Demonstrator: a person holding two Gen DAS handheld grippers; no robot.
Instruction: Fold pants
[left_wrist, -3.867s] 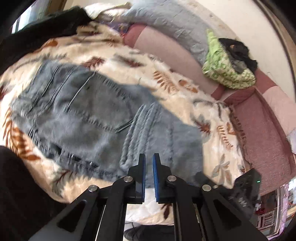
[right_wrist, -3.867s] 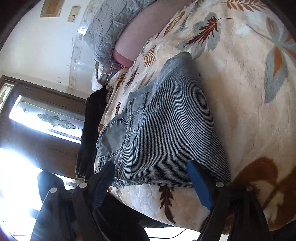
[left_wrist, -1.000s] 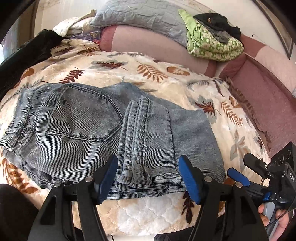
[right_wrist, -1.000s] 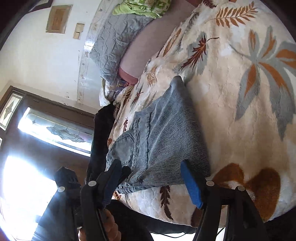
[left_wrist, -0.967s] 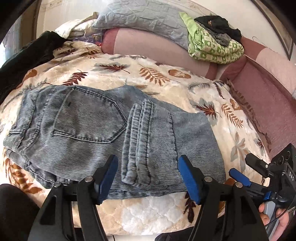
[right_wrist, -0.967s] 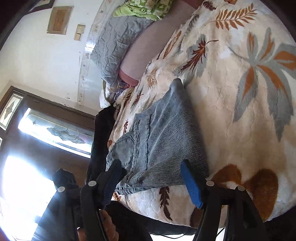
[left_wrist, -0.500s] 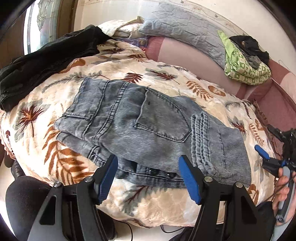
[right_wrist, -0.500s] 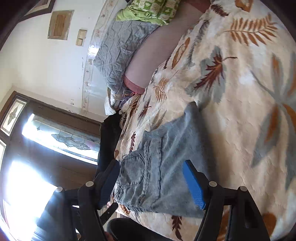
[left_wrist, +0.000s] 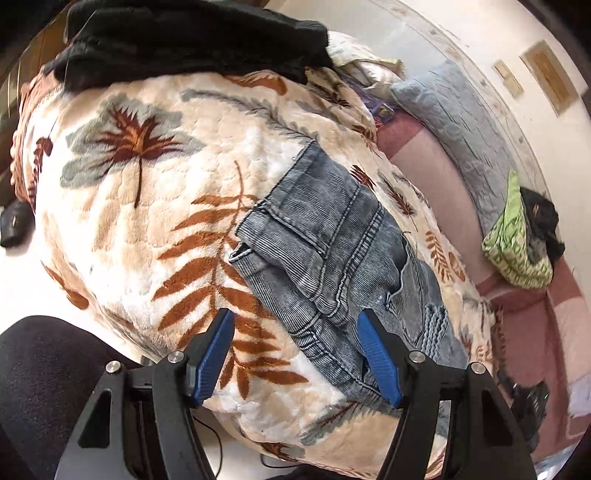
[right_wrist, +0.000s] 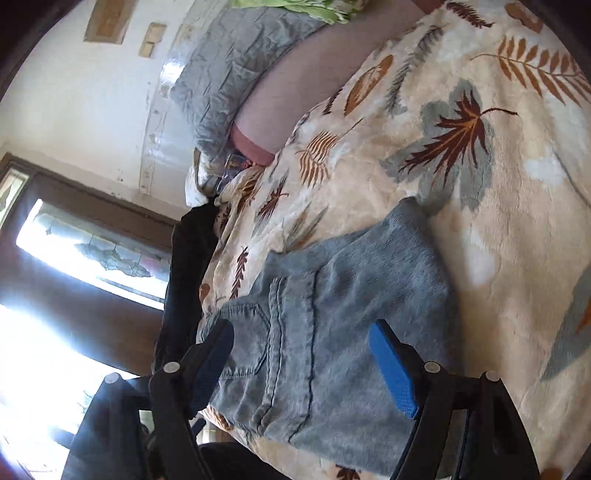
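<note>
Folded grey-blue jeans lie flat on a cream blanket with leaf prints. In the left wrist view their waistband end points toward me, and my left gripper hovers open above the near waistband corner with nothing between its blue pads. In the right wrist view the same jeans run away from the bed's near edge. My right gripper hangs over them with its jaws opening and empty; the pads are clear of the cloth.
A black garment lies along the far left edge of the bed. A grey pillow and a green cloth with dark clothes rest against the pink backrest. A bright window is at left.
My left gripper swept left along the bed edge and rolled, so the waistband end is now in front of it. My right gripper drew back a little and its jaws widened.
</note>
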